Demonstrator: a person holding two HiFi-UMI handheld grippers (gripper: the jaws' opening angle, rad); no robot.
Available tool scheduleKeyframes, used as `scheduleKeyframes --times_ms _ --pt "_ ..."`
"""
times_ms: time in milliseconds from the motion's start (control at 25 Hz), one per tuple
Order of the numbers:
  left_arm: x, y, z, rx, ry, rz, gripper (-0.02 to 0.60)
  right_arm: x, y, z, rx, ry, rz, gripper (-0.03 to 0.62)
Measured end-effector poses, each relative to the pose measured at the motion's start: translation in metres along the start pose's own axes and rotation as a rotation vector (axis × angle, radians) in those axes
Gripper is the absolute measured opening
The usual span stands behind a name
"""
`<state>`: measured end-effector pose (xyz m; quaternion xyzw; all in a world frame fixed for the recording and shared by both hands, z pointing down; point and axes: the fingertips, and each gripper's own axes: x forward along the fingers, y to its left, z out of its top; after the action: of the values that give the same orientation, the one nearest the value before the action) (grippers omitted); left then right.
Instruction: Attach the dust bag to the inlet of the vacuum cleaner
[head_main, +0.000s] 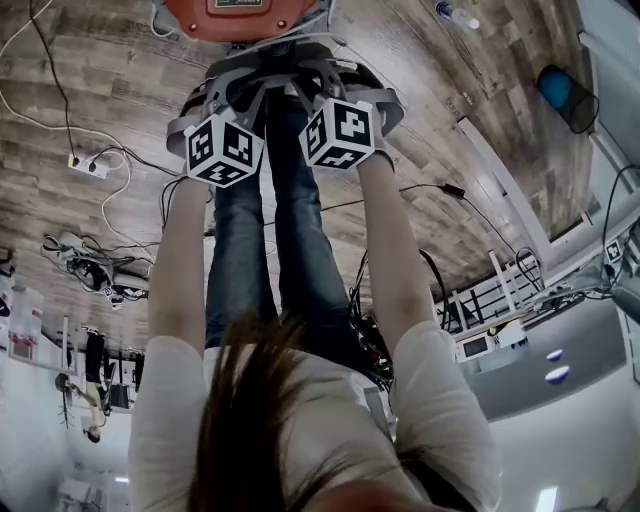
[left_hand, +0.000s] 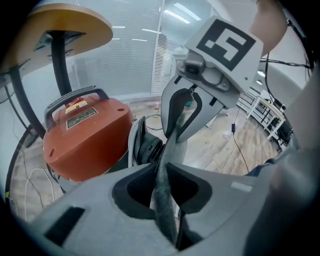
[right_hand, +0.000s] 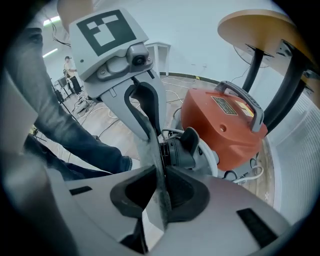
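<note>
The red vacuum cleaner (head_main: 235, 15) stands on the wood floor just beyond both grippers; it also shows as a red body with a black handle (left_hand: 85, 137) (right_hand: 225, 127). Its black round inlet (left_hand: 146, 147) (right_hand: 180, 147) faces the grippers. The grey dust bag (left_hand: 165, 200) (right_hand: 159, 192) is stretched as a thin edge between the two grippers, right in front of the inlet. My left gripper (left_hand: 161, 182) (head_main: 225, 100) is shut on one side of the bag. On the other side my right gripper (right_hand: 161, 192) (head_main: 345, 95) is shut on it. In the head view the bag is hidden under the grippers.
A round wooden table on a black pedestal (left_hand: 65, 30) (right_hand: 260, 30) stands over the vacuum. Cables and a power strip (head_main: 85, 165) lie on the floor at the left. The person's jeans-clad legs (head_main: 270, 260) are directly below the grippers. White racks (left_hand: 265, 115) stand further off.
</note>
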<state>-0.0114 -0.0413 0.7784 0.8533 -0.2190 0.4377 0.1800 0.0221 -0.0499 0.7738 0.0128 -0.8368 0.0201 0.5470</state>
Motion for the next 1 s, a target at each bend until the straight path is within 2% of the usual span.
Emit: scheduleKeyframes --times_ms 120,400,560,640,720,880,1000 --pt "0.000 0.001 0.000 0.000 0.009 -0.009 0.072 0.000 -0.001 0.000 0.017 -0.008 -0.004 0.057" --pt "0.005 0.003 0.007 0.150 0.084 -0.129 0.074 -0.003 -0.001 -0.005 0.220 -0.065 -0.073 0.060" --pt "0.006 0.005 0.012 0.275 0.128 -0.167 0.078 -0.003 -0.001 -0.006 0.279 -0.080 -0.087 0.061" --pt "0.006 0.005 0.014 0.295 0.135 -0.172 0.080 -0.003 -0.001 -0.007 0.282 -0.079 -0.090 0.063" --pt "0.005 0.005 0.014 0.273 0.123 -0.156 0.080 -0.002 -0.001 -0.007 0.232 -0.060 -0.078 0.064" --pt "0.004 0.007 0.011 0.145 0.071 -0.085 0.078 0.000 -0.004 -0.004 0.079 -0.018 -0.023 0.064" --pt "0.002 0.007 0.010 0.093 0.038 -0.038 0.078 0.000 -0.005 -0.003 -0.023 0.009 0.001 0.064"
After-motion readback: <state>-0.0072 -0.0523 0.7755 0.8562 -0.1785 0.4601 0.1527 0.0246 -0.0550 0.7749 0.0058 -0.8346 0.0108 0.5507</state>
